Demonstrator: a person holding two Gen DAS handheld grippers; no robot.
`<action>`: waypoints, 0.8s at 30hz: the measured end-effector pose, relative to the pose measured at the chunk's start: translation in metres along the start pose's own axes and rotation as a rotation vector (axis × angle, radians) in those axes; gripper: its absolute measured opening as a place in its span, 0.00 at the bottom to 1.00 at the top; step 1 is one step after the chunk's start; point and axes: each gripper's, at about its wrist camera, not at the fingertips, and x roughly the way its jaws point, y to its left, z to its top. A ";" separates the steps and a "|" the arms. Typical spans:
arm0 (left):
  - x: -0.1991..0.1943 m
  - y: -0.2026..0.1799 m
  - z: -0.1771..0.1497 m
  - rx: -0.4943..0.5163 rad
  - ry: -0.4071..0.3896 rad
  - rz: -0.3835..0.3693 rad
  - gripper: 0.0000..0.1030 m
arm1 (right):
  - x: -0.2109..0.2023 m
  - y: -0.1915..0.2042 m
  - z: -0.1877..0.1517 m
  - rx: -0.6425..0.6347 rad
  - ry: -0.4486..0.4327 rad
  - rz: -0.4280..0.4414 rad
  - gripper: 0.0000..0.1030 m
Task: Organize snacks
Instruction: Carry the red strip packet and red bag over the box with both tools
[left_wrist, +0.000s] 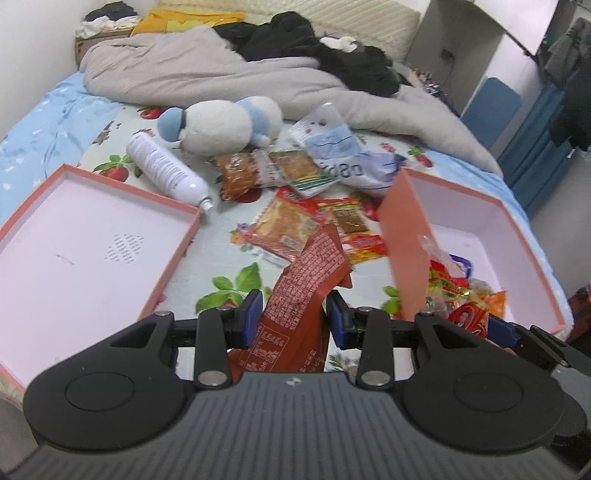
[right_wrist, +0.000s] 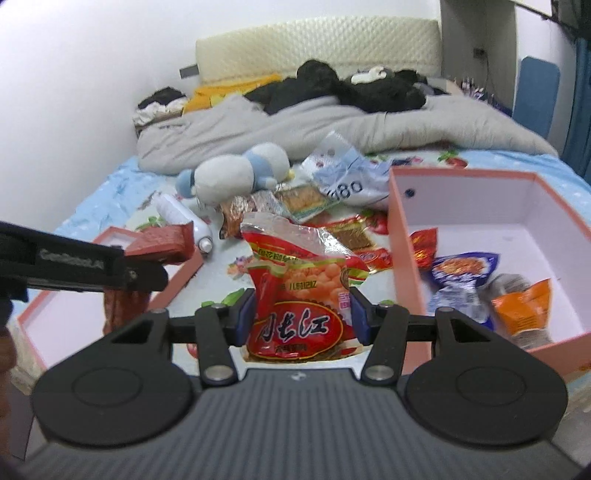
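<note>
Only in the right wrist view do we see the floor of the pink box (right_wrist: 517, 206), where 3 or 4 wrapped snacks lie; the left wrist view shows mainly its near wall and a heap of wrappers against it. The left gripper (left_wrist: 293, 314) clamps a dark red snack packet (left_wrist: 306, 273) covered in small white print, creased and held above the bed sheet (left_wrist: 218, 236). The right gripper (right_wrist: 301, 314) grips a red puffed-snack bag (right_wrist: 299, 291) with a silver torn top, its pads pressing both sides. The box lid (left_wrist: 74, 236) lies left, beside a white bottle (left_wrist: 166, 170) and a plush toy (left_wrist: 221, 123). More packets (left_wrist: 280, 225) lie scattered between; their labels are too blurred to read.
</note>
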 end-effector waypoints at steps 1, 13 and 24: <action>-0.005 -0.004 -0.002 0.005 -0.004 -0.009 0.42 | -0.007 -0.002 0.000 0.000 -0.008 -0.006 0.53; -0.025 -0.059 -0.014 0.066 -0.015 -0.113 0.42 | -0.065 -0.042 -0.008 0.053 -0.052 -0.091 0.53; -0.015 -0.108 -0.012 0.118 -0.003 -0.179 0.42 | -0.075 -0.079 -0.013 0.102 -0.049 -0.130 0.53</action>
